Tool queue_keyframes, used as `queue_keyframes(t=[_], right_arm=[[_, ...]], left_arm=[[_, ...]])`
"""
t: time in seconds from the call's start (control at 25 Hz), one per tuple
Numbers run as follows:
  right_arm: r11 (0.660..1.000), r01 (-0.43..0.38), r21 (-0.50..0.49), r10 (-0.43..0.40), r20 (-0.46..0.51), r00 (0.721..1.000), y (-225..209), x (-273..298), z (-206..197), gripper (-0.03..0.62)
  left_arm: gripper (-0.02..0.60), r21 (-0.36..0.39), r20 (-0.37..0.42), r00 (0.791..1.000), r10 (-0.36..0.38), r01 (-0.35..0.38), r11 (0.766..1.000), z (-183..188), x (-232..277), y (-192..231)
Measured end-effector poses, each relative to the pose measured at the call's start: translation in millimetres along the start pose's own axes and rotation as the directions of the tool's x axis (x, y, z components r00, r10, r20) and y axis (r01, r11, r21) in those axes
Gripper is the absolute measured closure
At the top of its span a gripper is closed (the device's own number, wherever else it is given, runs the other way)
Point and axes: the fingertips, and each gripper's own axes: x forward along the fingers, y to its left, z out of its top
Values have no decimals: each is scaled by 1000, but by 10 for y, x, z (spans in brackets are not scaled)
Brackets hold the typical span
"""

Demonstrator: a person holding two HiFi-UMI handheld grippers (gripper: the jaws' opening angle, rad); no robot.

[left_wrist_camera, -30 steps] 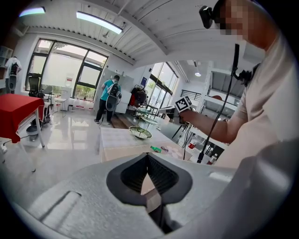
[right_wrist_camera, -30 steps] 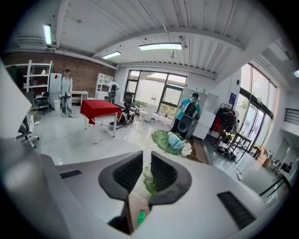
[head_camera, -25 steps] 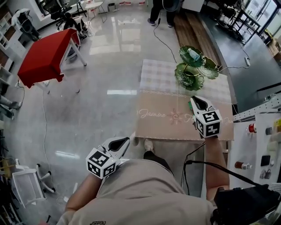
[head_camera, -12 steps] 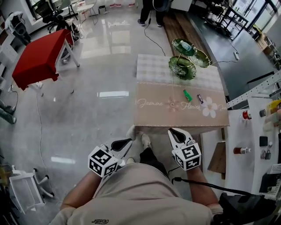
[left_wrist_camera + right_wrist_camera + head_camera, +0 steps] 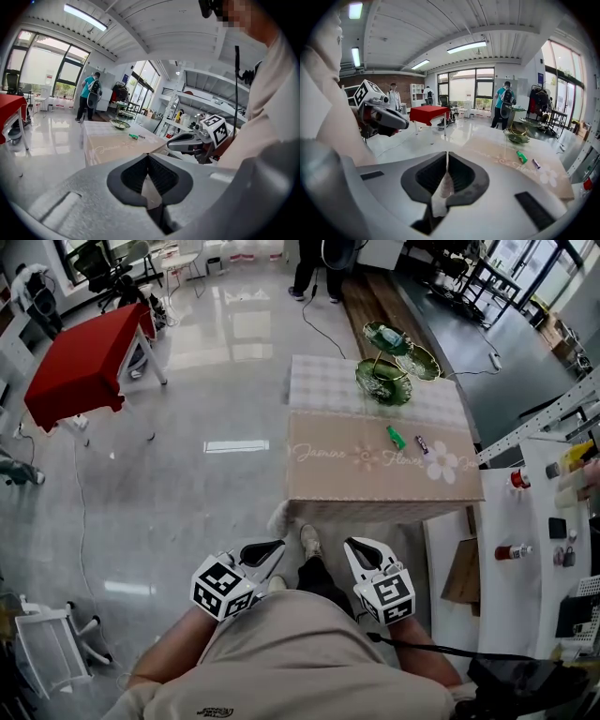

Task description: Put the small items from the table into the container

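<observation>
1. Two grippers sit low at the person's waist, well short of the table. The left gripper (image 5: pixel 148 161) has its jaws pressed together, ribbed black pads (image 5: pixel 161 176) meeting with nothing between them. The right gripper (image 5: pixel 446 161) is the same, jaws together with only a hairline slit, and empty.
2. Both are smooth, pale grey moulded shells, each with a cube of black-and-white square markers at the back.
3. Up ahead is the table (image 5: pixel 337 486): rectangular, draped in a matte beige cloth printed with cursive lettering and a white flower. Its far end is covered in pale checked fabric.
4. Now the small items. A green item (image 5: pixel 396 437), stubby and oblong, lies on the beige part toward the right. Near it, not touching, is a smaller dark purple item (image 5: pixel 422 443), right by the flower print.
5. The container (image 5: pixel 386 381) is three glossy green leaf-shaped dishes on a thin gold stand, at the table's far right on the checked fabric. The farthest dish holds one pale item (image 5: pixel 394 337). I cannot tell what the other two hold.
6. As for room to move, the table's near edge faces the grippers with open floor (image 5: pixel 216 474) between, glossy grey and mirroring the ceiling lights. That floor runs wide to the left.
7. A white shelf unit (image 5: pixel 539 521) carrying bottles stands close along the table's right side. A red-covered table (image 5: pixel 80 367) stands well off to the far left.
</observation>
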Motion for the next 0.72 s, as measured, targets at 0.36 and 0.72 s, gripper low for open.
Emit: queue_keyframes(t=[0.36, 0.72], right_arm=[[1000, -19, -10, 19, -12, 1000, 130, -43, -12, 568], [999, 28, -36, -28, -11, 1000, -290, 141, -109, 565]], left_arm=[[574, 1, 28, 999, 16, -16, 1000, -59, -147, -67], [574, -90, 102, 994, 35, -26, 996, 105, -74, 100]])
